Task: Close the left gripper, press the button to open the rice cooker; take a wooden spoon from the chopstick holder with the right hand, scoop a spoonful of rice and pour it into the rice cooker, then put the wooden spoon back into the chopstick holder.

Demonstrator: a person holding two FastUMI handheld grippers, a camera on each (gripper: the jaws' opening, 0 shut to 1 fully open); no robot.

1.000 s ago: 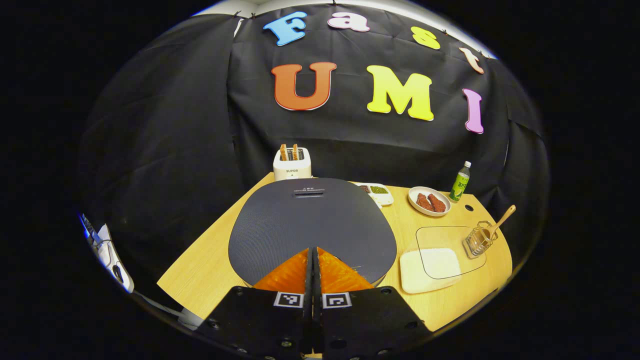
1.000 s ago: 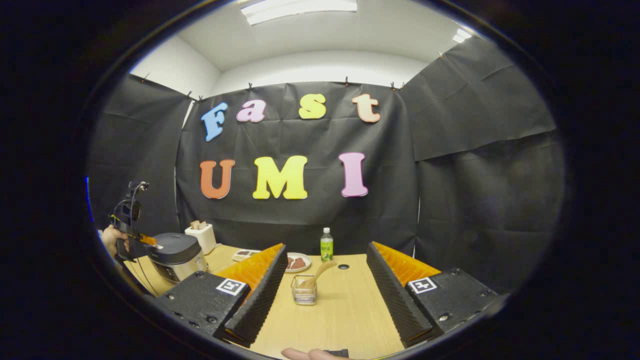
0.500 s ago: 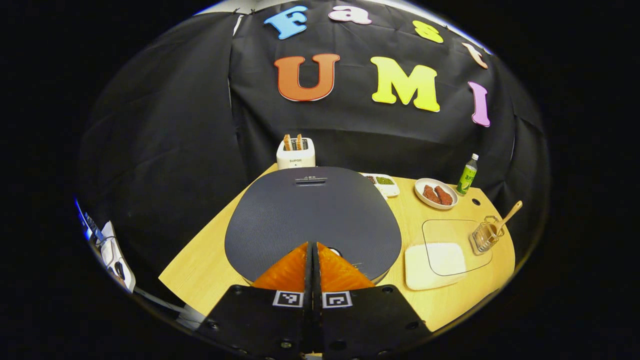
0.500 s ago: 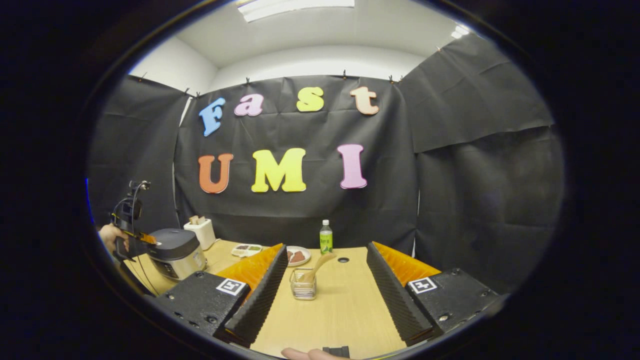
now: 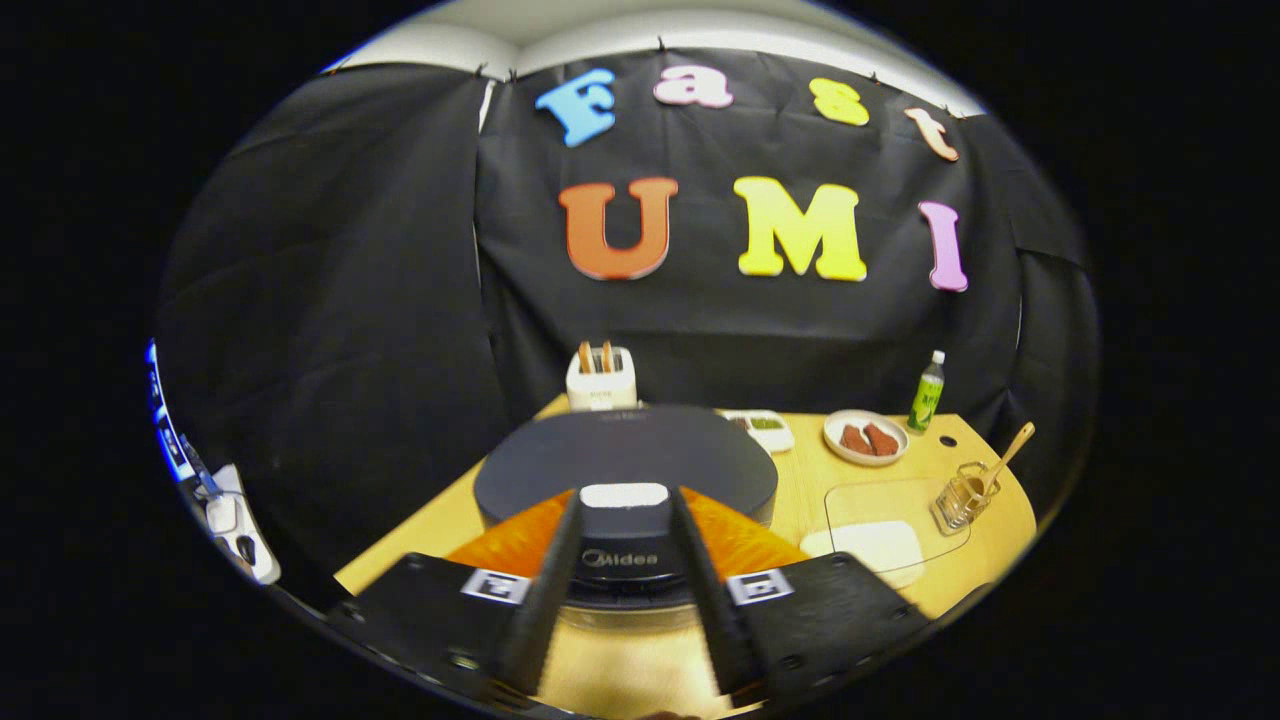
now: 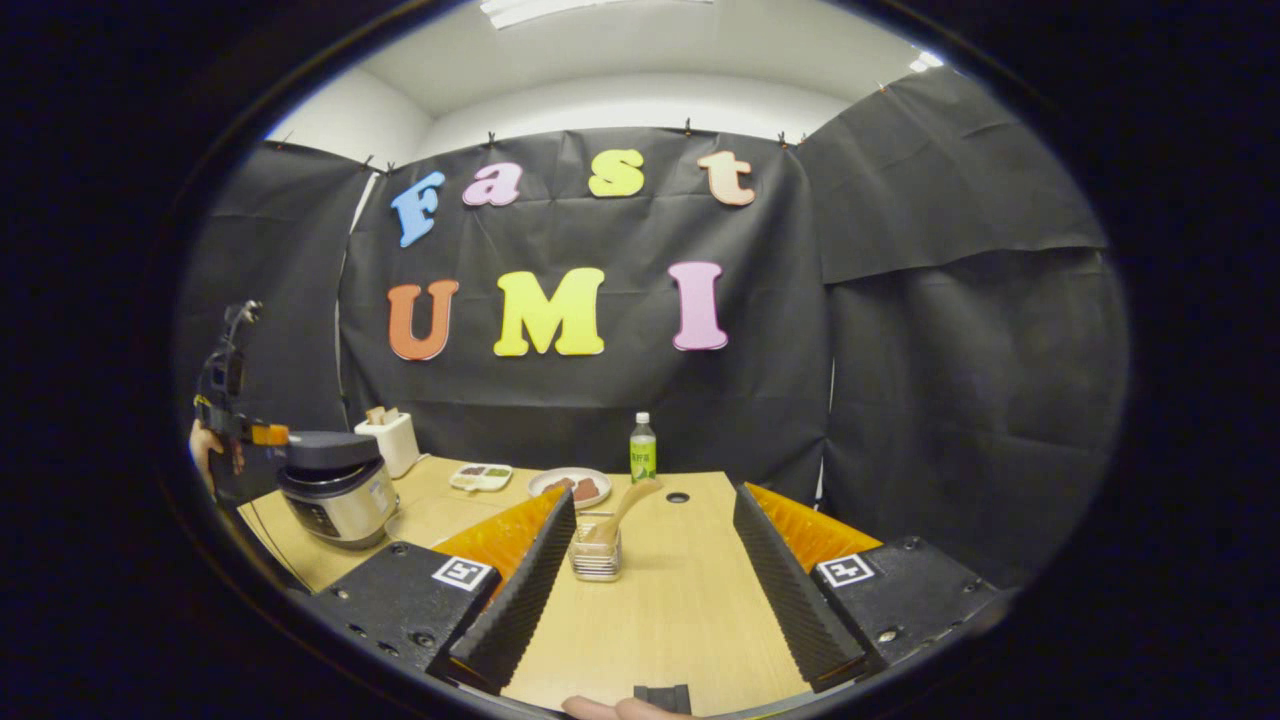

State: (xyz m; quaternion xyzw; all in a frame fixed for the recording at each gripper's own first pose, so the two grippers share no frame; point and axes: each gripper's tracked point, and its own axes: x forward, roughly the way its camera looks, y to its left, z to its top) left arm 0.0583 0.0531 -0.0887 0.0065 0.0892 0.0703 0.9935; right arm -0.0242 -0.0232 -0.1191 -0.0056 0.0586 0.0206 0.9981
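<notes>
Facing the dark-lidded steel rice cooker (image 5: 625,470), left gripper (image 5: 625,560) has fingers apart, white button (image 5: 624,494) just ahead between them. Right gripper (image 6: 650,560), fingers apart, aims at wooden spoon (image 6: 625,508) in wire chopstick holder (image 6: 595,553), prob. for pickup.

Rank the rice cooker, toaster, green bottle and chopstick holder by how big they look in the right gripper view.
1. rice cooker
2. toaster
3. chopstick holder and green bottle: about alike, and the holder stands nearer the camera, so unranked.
</notes>
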